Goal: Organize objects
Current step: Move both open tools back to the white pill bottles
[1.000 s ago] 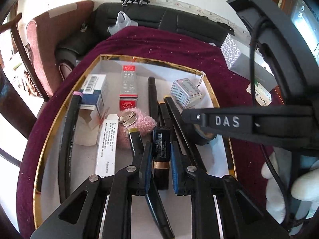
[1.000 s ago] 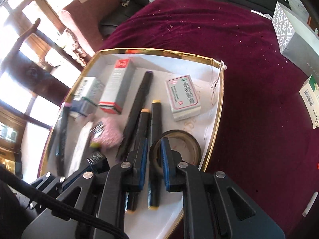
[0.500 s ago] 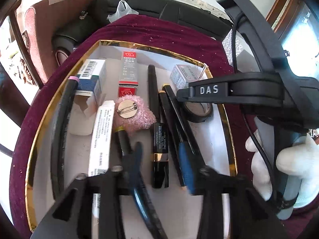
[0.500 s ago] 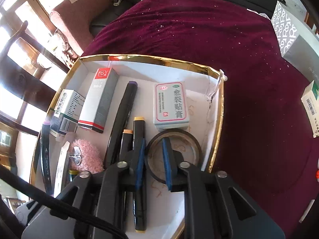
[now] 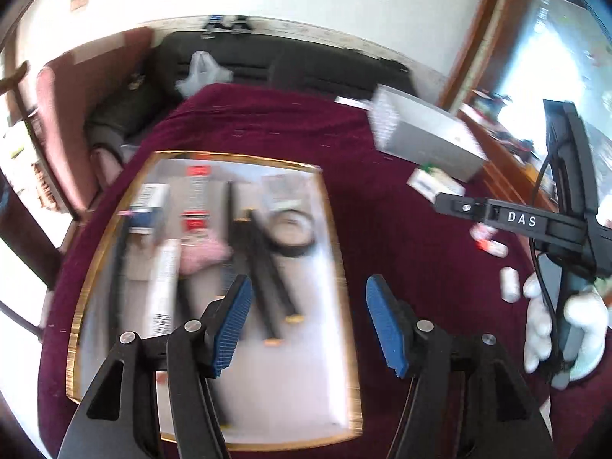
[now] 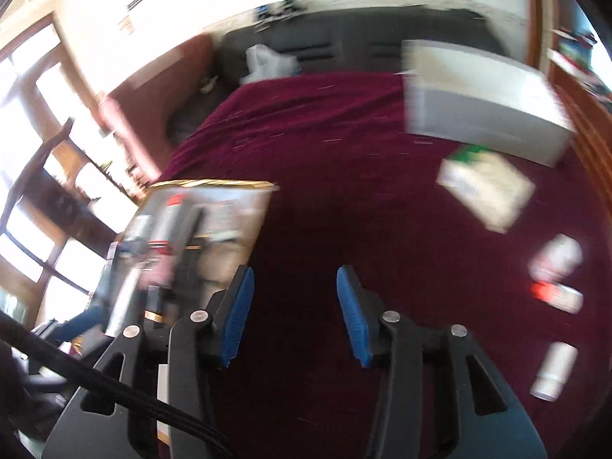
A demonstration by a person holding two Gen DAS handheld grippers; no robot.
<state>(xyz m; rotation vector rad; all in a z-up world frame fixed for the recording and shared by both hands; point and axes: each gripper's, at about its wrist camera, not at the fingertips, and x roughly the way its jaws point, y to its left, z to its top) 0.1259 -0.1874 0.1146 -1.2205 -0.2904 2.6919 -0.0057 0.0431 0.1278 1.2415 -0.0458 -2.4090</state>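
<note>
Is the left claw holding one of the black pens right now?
No, the left claw is wide open with nothing between its blue pads, and the black pens lie in the gold-rimmed tray.

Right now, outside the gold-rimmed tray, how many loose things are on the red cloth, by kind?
Boxes: 2 (large grey box, green-and-white box)
Small containers: 3 (blurred white container, red-ended container, white bottle)
Total: 5
</note>
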